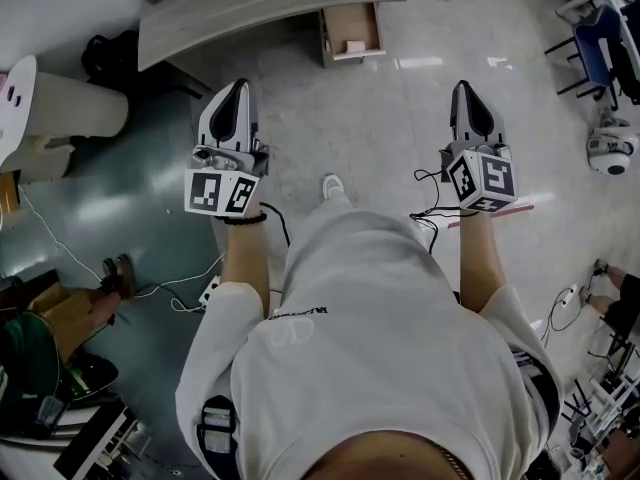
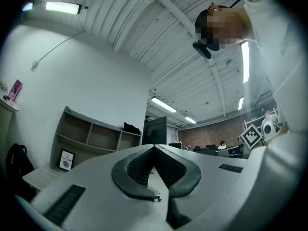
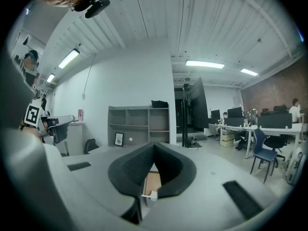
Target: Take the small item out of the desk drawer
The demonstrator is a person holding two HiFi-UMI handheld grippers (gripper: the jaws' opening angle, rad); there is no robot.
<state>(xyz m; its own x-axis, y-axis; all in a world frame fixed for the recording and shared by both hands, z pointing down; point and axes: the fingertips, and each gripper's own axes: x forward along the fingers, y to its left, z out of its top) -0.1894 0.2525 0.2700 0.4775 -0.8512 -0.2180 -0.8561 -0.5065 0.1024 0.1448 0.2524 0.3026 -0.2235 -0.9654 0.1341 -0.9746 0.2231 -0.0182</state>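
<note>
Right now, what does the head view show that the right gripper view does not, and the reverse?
Only the head view shows the person's white shirt, the left gripper, the curved desk top and the cables on the floor. Only the right gripper view shows a wall shelf unit, ceiling lights and a blue chair. Both show the open wooden drawer and the right gripper, shut and empty; its own view catches the drawer through the gap beneath its closed tips.
</note>
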